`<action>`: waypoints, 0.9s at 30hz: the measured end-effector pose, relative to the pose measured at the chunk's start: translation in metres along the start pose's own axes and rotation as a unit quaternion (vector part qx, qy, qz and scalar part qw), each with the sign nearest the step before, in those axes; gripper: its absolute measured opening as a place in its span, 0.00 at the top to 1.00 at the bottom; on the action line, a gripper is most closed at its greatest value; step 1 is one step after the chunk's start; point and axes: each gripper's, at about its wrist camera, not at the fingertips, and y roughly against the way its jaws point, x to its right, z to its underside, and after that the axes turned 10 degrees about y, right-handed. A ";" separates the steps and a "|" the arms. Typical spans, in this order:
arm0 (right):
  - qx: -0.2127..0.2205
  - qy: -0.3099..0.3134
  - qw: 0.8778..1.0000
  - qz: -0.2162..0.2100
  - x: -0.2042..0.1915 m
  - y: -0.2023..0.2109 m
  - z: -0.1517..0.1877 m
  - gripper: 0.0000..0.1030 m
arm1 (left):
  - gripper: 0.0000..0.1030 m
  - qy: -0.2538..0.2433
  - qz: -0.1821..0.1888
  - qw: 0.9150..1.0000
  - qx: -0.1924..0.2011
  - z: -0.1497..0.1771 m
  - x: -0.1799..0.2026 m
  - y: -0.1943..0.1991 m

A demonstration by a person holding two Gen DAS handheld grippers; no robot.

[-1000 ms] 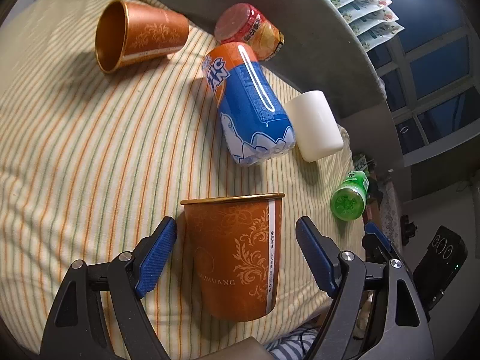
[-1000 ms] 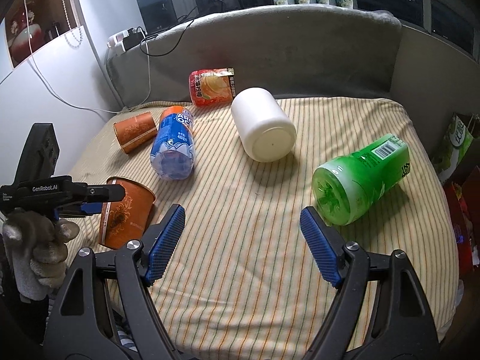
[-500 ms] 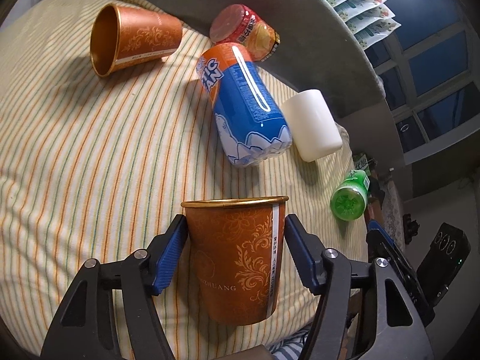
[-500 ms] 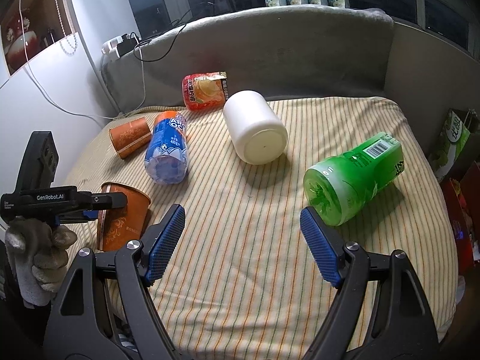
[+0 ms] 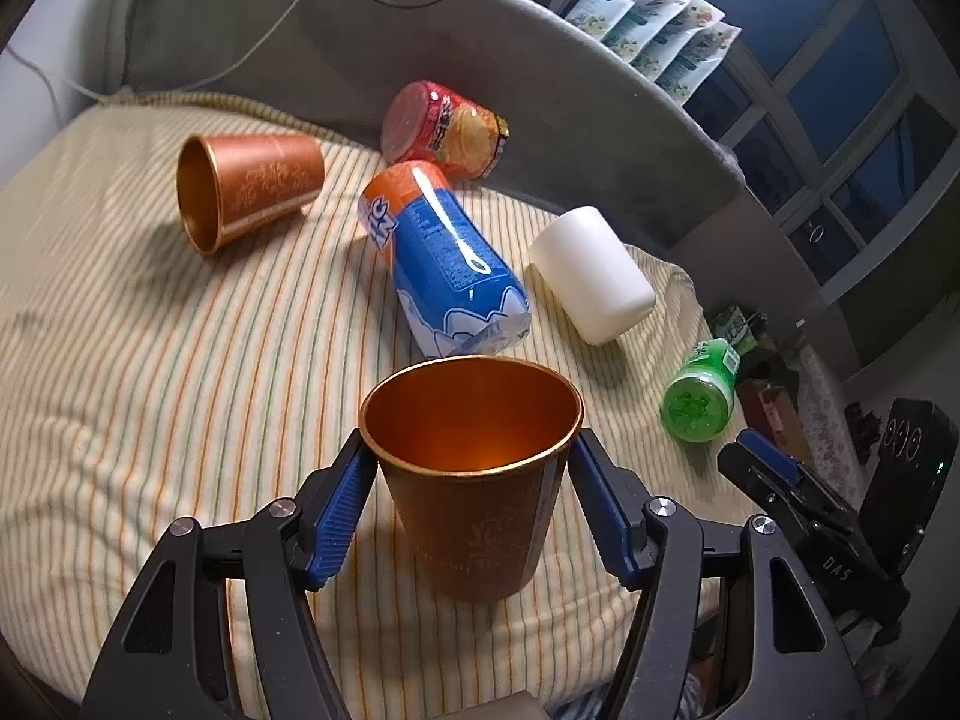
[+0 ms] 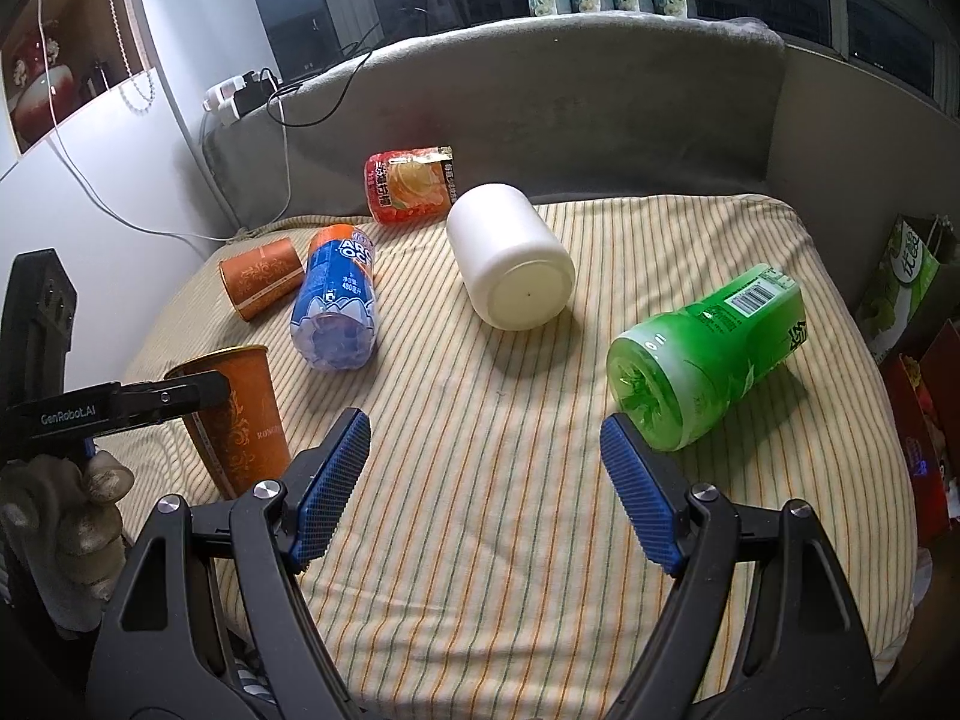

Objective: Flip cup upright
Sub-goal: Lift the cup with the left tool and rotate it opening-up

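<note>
An orange patterned cup (image 5: 474, 498) stands upright, mouth up, on the striped cushion (image 5: 150, 372). My left gripper (image 5: 471, 516) is shut on it, blue pads against both sides. The cup also shows in the right wrist view (image 6: 240, 414), at the left with the left gripper's finger across it. A second orange cup (image 5: 249, 189) lies on its side at the back left; it also shows in the right wrist view (image 6: 261, 279). My right gripper (image 6: 486, 492) is open and empty above the cushion's front.
On their sides lie a blue bottle (image 5: 447, 258), a red can (image 5: 444, 129), a white jar (image 6: 510, 264) and a green bottle (image 6: 708, 354). A grey backrest (image 6: 570, 108) rims the cushion. Boxes and bags (image 6: 906, 264) stand beyond the right edge.
My left gripper has closed on the near orange cup and the view now tilts down into its mouth. The right gripper stays open and has barely shifted.
</note>
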 end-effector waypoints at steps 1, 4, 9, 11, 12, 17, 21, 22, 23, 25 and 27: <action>0.000 0.000 1.000 0.000 0.000 0.000 0.000 0.21 | 0.36 -0.006 -0.004 1.000 0.006 0.001 0.002 0.001; -0.001 -0.001 1.000 0.000 0.000 0.000 0.001 0.21 | 0.37 -0.021 -0.016 0.999 0.023 0.003 0.008 0.003; 0.000 -0.002 1.000 0.000 0.000 0.000 0.001 0.21 | 0.37 -0.043 -0.032 0.998 0.045 0.006 0.015 0.006; 0.001 -0.002 1.000 0.000 0.000 0.000 0.001 0.21 | 0.37 -0.051 -0.037 0.997 0.050 0.007 0.018 0.006; 0.001 -0.002 1.000 0.000 0.000 0.000 0.001 0.21 | 0.37 -0.054 -0.039 0.996 0.052 0.008 0.019 0.006; 0.003 -0.002 1.000 0.001 0.000 0.001 0.001 0.21 | 0.37 -0.068 -0.049 0.995 0.063 0.012 0.023 0.006; 0.002 -0.003 1.000 0.000 0.001 0.001 0.001 0.21 | 0.37 -0.083 -0.057 0.992 0.072 0.015 0.029 0.005; 0.002 -0.004 1.000 0.000 0.001 0.001 0.001 0.21 | 0.37 -0.087 -0.060 0.992 0.075 0.016 0.030 0.005; 0.003 -0.004 1.000 0.000 0.001 0.001 0.001 0.21 | 0.37 -0.090 -0.062 0.991 0.077 0.016 0.031 0.005; 0.003 -0.005 1.000 0.000 0.002 0.001 0.001 0.21 | 0.37 -0.095 -0.064 0.990 0.080 0.017 0.032 0.004; 0.003 -0.004 1.000 0.000 0.002 0.001 0.001 0.21 | 0.37 -0.098 -0.068 0.989 0.082 0.018 0.033 0.003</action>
